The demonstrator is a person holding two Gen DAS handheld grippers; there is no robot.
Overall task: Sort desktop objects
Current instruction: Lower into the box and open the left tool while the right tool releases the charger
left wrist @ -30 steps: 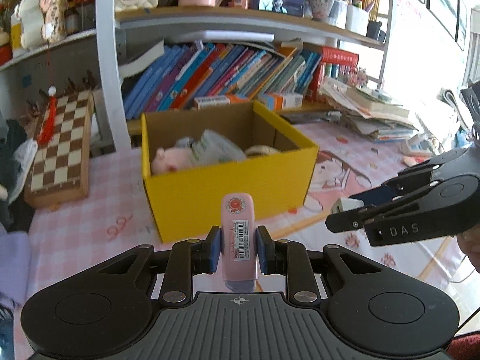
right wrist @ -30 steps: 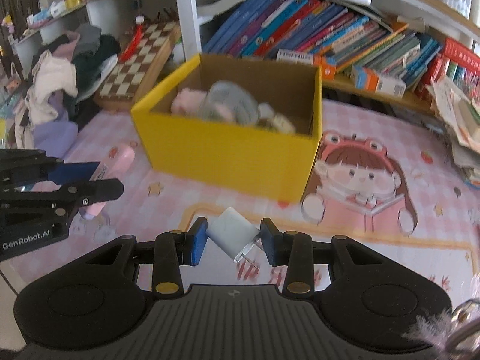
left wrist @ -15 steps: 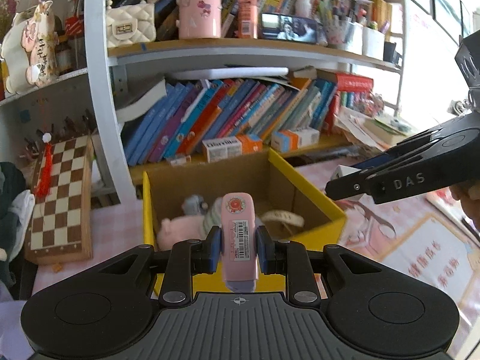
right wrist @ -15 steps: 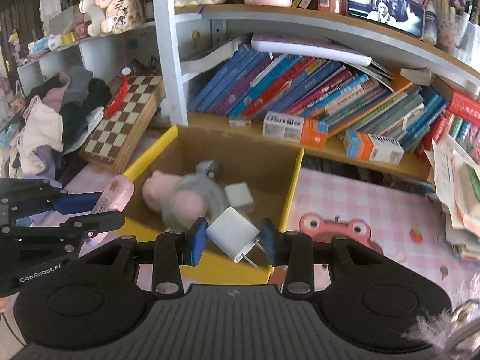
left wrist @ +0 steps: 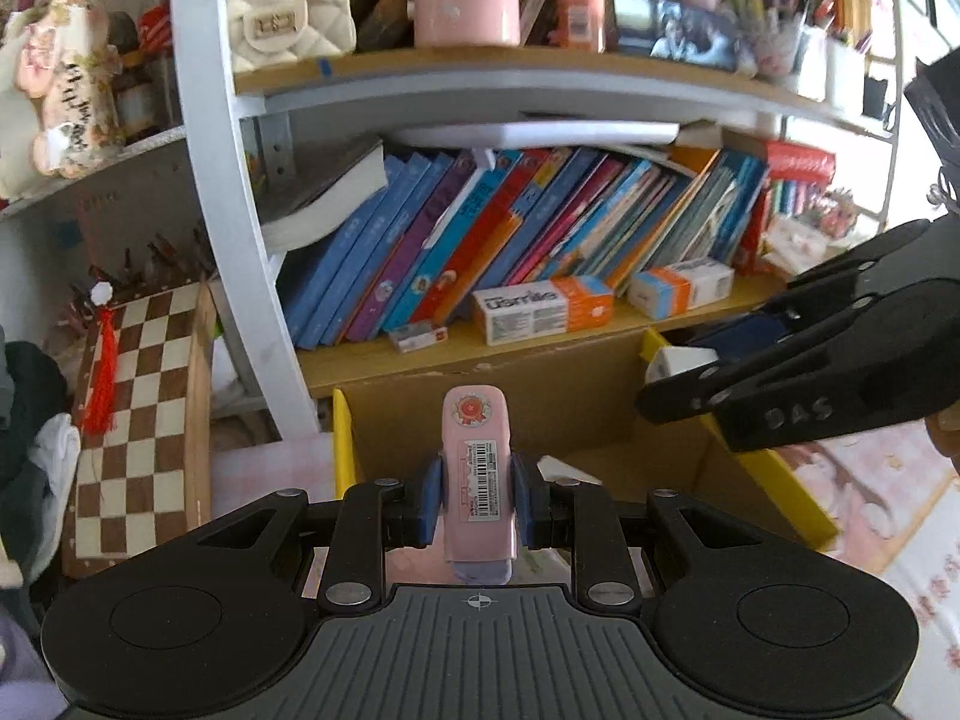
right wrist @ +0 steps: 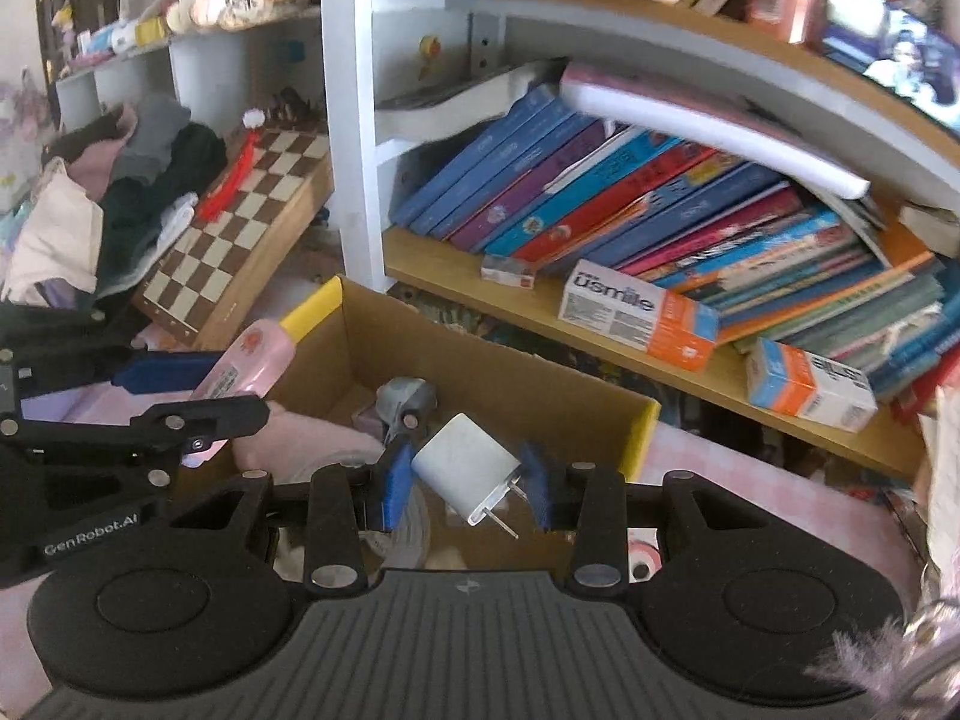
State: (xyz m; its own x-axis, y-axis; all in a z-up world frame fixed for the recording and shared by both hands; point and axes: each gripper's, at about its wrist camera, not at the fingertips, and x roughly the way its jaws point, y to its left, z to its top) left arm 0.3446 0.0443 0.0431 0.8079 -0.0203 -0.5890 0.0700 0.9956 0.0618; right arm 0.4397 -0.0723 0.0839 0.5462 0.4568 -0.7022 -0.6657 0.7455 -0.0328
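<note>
My left gripper (left wrist: pixel 477 495) is shut on a pink oblong case (left wrist: pixel 478 468) with a barcode label, held above the near left part of the yellow cardboard box (left wrist: pixel 343 438). The right gripper (right wrist: pixel 465 480) is shut on a white plug charger (right wrist: pixel 465 468), its prongs pointing down right, over the box's inside (right wrist: pixel 498 384). Each gripper shows in the other's view: the right one (left wrist: pixel 678 384) with the white charger (left wrist: pixel 681 363), the left one (right wrist: pixel 198 390) with the pink case (right wrist: pixel 249 363). A pink plush (right wrist: pixel 300 438) and a grey toy (right wrist: pixel 405 399) lie in the box.
A bookshelf with slanted books (left wrist: pixel 510 240) and small cartons (left wrist: pixel 543 306) stands right behind the box. A chessboard (left wrist: pixel 141 408) leans at the left beside a white shelf post (left wrist: pixel 234 228). Clothes (right wrist: pixel 90 204) are piled far left. The pink patterned table mat (left wrist: pixel 888 480) spreads to the right.
Both grippers have moved forward over the box toward the shelf, still holding their objects. The box's front wall has dropped out of sight below and the shelf looms closer.
</note>
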